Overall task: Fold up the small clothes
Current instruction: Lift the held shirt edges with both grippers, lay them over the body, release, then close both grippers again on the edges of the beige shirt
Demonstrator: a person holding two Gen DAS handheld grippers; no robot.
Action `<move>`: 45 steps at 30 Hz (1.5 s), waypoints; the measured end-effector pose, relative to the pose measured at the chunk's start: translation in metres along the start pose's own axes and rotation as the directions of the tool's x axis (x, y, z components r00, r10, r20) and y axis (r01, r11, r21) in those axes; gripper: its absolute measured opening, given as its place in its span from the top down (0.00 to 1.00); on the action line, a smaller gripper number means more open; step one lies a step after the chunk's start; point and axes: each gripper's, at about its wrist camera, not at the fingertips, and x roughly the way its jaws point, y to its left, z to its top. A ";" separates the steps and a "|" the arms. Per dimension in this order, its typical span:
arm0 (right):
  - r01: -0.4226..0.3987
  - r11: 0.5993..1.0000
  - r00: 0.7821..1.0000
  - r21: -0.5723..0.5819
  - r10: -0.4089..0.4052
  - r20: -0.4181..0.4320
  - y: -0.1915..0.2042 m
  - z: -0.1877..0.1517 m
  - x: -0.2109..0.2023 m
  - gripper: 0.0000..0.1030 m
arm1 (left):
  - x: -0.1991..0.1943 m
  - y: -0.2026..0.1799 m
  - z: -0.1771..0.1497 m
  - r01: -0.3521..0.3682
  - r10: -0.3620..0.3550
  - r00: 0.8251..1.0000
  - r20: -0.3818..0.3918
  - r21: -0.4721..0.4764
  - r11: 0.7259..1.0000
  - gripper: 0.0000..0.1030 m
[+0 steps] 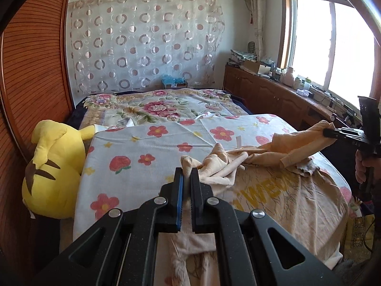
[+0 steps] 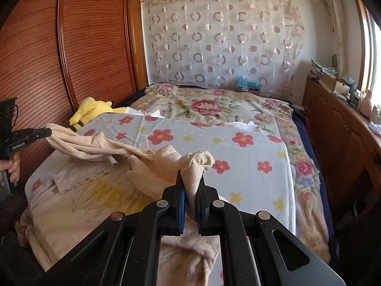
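A beige shirt (image 1: 281, 190) with yellow lettering lies on the near part of a bed, on a white sheet (image 1: 147, 152) printed with red flowers. Both grippers have hold of it.

The left gripper (image 1: 187, 174) is closed tight, with a bunch of the beige cloth pinched between its two fingers; the cloth pokes up just past the fingertips and also hangs down under the jaws. From there the shirt runs off to the right in a rumpled, lifted band towards the right gripper (image 1: 327, 132), which shows side-on at the right edge of the left wrist view, gripped by a hand (image 1: 362, 166). Its tip is clamped on the other end of that band.

In the right wrist view the right gripper is likewise closed on a thick fold of the shirt, which bulges up in a knot above the fingertips. The cloth stretches away to the left to the left gripper, whose tip holds the far corner raised off the bed. Between the two grippers the middle of the shirt sags and rests on the sheet, the printed front lying flat below.

A yellow plush toy (image 1: 54, 166) sits at the left edge of the bed, against a wooden wardrobe (image 1: 31, 71).
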 end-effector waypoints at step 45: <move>0.088 0.996 0.990 0.004 -0.087 -0.113 0.004 -0.045 -0.064 0.53 | 0.020 0.043 -0.030 -0.031 0.024 0.989 -0.143 -0.044 0.999 0.24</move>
